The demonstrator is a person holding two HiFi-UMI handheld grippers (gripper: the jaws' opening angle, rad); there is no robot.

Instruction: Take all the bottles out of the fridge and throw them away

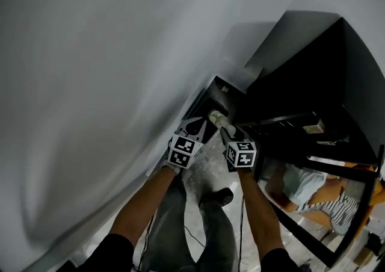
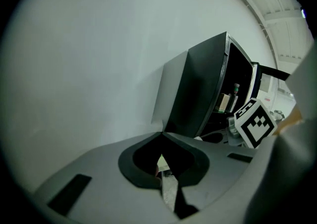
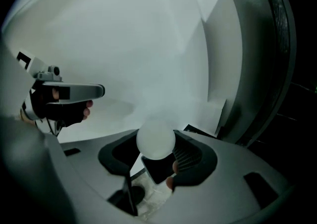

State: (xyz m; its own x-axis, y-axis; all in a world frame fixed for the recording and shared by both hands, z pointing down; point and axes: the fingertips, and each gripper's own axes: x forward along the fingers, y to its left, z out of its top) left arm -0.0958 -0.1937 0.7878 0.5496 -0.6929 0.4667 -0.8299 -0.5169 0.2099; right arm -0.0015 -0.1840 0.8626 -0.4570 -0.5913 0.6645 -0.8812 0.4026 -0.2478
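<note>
Right gripper (image 3: pixel 158 154) pinches one bottle (image 1: pixel 217 118) near the open fridge (image 2: pixel 208 89), not yet discarded. Left gripper (image 2: pixel 162 136) is pressed together, empty; a second bottle (image 2: pixel 236 92) apparently stands inside

The head view looks steeply down past both forearms onto the left gripper (image 1: pixel 195 125) and right gripper (image 1: pixel 224 129), with the wall (image 1: pixel 120 54) at left and the fridge (image 1: pixel 313 66) at right. Each gripper view sits close behind its own jaws and faces along them toward that wall and fridge. Each catches the other gripper at its edge. The bottle (image 3: pixel 155 139) blurs near the right lens.
</note>
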